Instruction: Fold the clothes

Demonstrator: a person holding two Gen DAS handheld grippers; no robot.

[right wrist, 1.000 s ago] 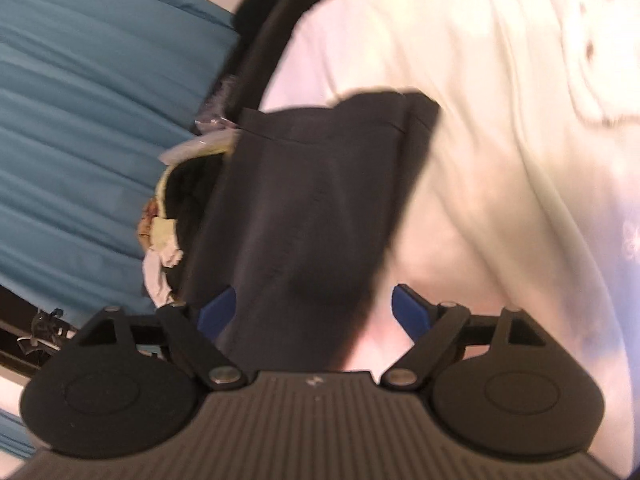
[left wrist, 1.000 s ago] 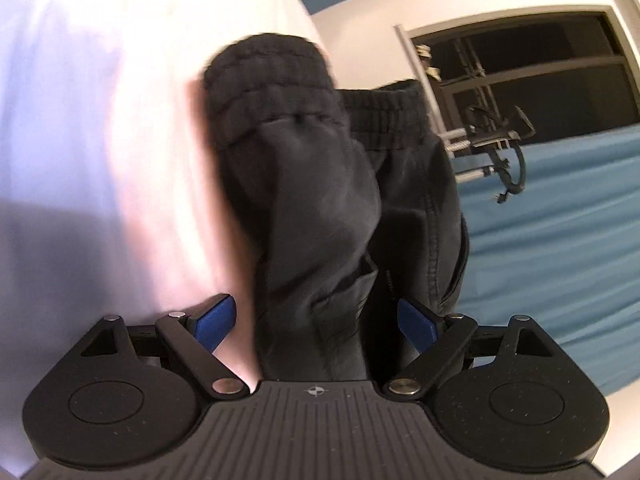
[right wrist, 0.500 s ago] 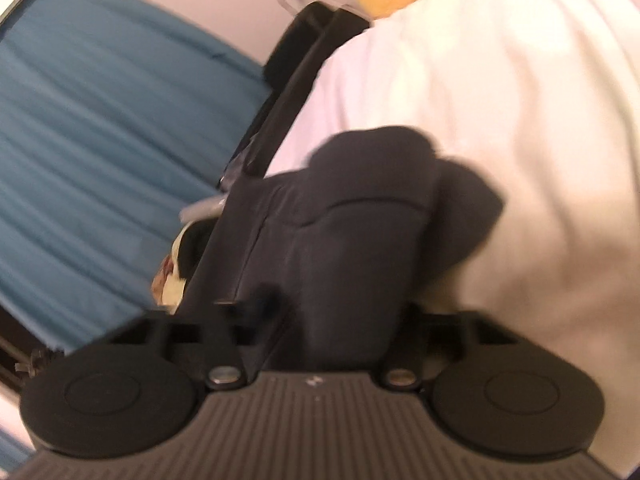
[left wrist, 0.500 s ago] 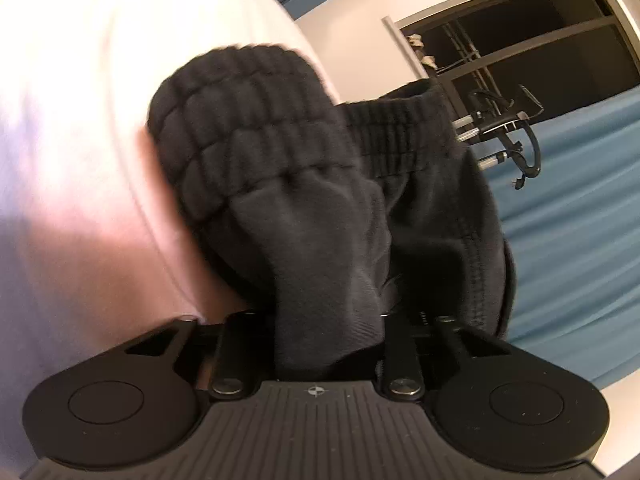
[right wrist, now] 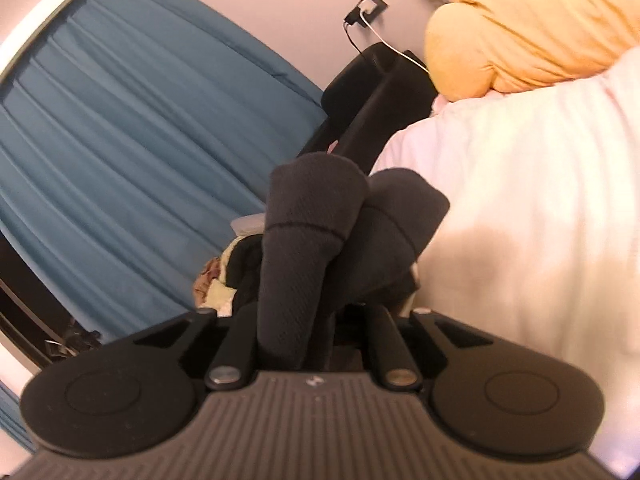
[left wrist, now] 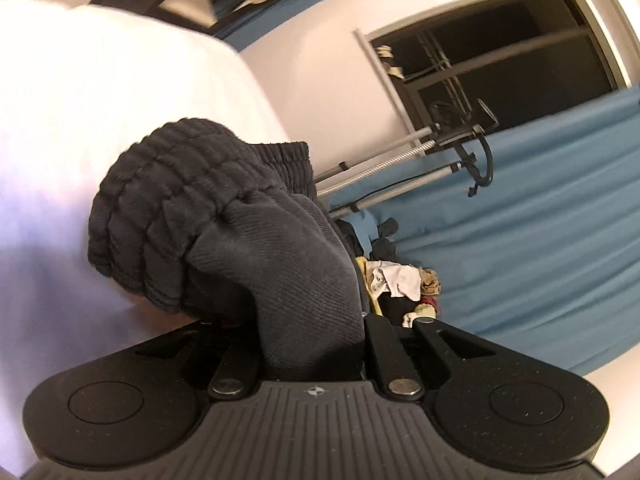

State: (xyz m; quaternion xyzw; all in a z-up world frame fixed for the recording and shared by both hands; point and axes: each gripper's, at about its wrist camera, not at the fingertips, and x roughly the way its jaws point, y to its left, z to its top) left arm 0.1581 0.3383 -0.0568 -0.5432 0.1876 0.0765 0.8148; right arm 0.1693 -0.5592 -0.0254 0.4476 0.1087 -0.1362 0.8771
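A pair of black trousers with a ribbed elastic waistband is lifted off the white bed cover. My left gripper is closing hard on the bunched cloth just below the waistband; its pads are buried in the fabric. In the right wrist view the other end of the black trousers rises in two rolled folds. There my right gripper is also closing, with one fold pinched between its jaws. The fingertips of both grippers are hidden by cloth.
The white bed cover runs along the right, with a yellow pillow at its head. Blue curtains hang behind. A pile of mixed clothes lies beyond the bed edge, near a dark window and metal rods.
Both grippers went from wide open around the flat trousers to shut on them, then rose. The cloth is now bunched and lifted off the bed, and more of the room shows.
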